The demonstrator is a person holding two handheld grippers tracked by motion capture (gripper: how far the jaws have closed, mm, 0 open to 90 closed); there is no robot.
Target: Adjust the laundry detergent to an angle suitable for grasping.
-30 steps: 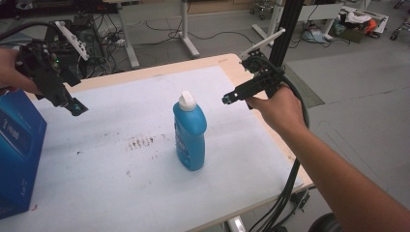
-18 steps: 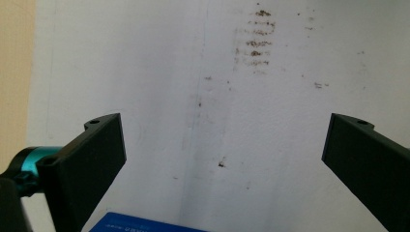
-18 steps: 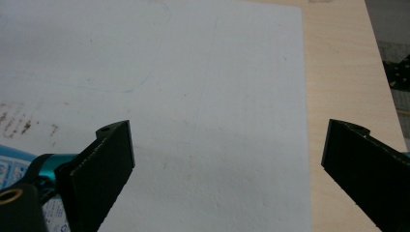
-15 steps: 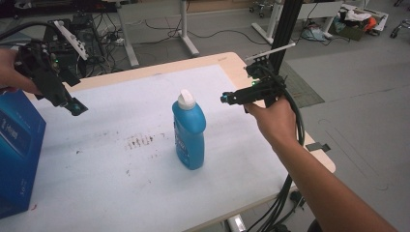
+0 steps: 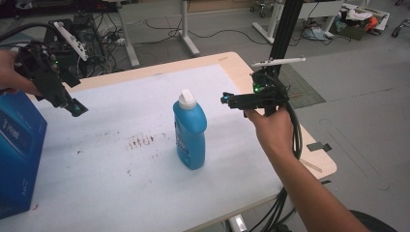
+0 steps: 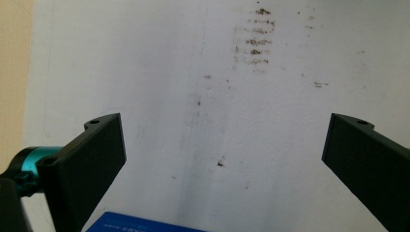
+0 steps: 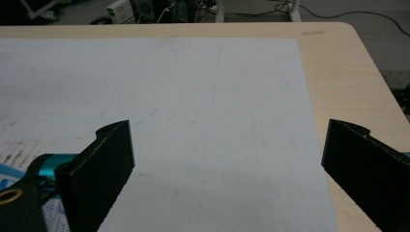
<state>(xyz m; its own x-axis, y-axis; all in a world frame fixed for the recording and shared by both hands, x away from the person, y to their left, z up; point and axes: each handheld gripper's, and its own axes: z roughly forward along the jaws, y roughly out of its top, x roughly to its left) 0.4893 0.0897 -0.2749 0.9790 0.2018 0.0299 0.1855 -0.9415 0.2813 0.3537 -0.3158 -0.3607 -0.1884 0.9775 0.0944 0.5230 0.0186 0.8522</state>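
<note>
A blue bottle (image 5: pixel 189 133) with a white cap (image 5: pixel 186 99) stands upright mid-table on the white sheet (image 5: pixel 121 193). My right gripper (image 5: pixel 226 100) hovers level just right of the cap, pointing at it, apart from it; in the right gripper view (image 7: pixel 227 154) its jaws stand wide open over bare sheet, with the bottle's label (image 7: pixel 19 193) at the lower left. My left gripper (image 5: pixel 75 107) hangs over the table's far left, tilted down; its own view (image 6: pixel 222 145) shows open, empty jaws above the sheet.
A large blue box (image 5: pixel 17 150) stands at the left edge, its corner (image 6: pixel 140 224) below the left gripper. Brown stains (image 5: pixel 142 141) mark the sheet left of the bottle. The wooden table edge (image 5: pixel 319 164) runs along the right. A black post (image 5: pixel 285 34) rises behind the right gripper.
The right hand and forearm have swung in under the right gripper, whose tip stays near the bottle cap. The left gripper has hardly moved.
</note>
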